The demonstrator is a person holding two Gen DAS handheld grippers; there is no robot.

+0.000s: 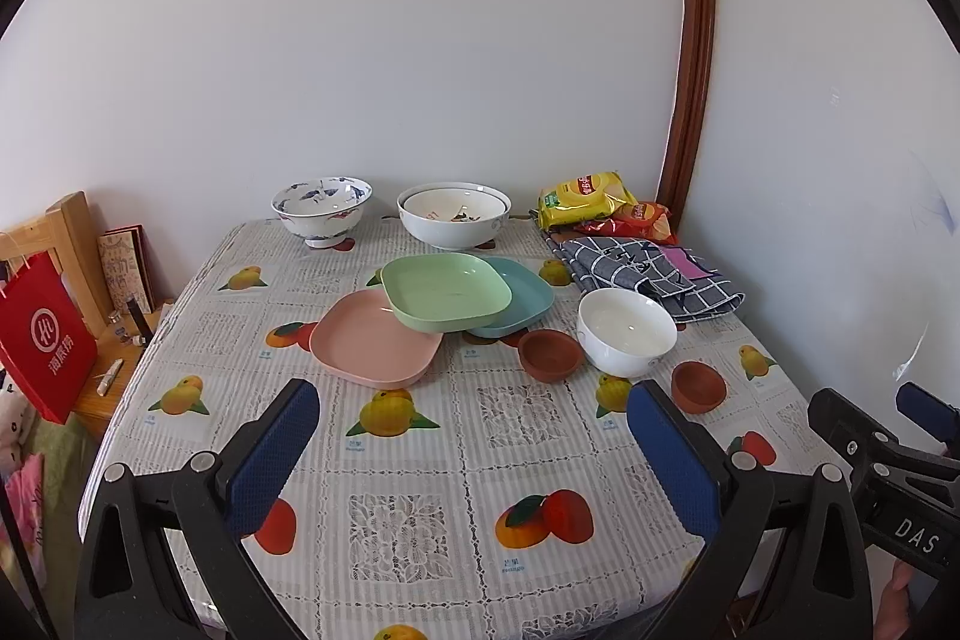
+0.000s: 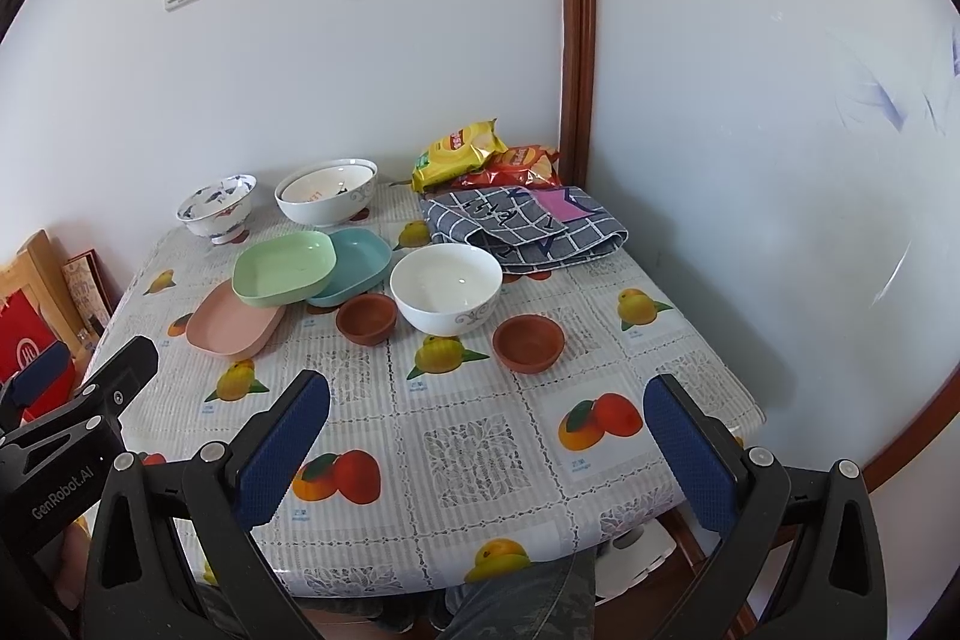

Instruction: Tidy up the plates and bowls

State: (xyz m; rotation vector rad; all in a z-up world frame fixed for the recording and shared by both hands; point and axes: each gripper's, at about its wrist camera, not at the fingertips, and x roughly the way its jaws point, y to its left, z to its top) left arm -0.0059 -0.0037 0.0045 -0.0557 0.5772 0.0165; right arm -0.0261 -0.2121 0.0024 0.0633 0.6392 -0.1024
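Both the left gripper and the right gripper hang wide open and empty low in the frame, so the job looks barely started: in the middle lie two brown bowls, a white bowl and three messy plates, with more bowls behind.

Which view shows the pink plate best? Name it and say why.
The left wrist view. There the pink plate lies near the middle, most of its inside showing, only its far corner under the green plate. In the right wrist view it sits further left, seen side-on, and the green plate hides more of it.
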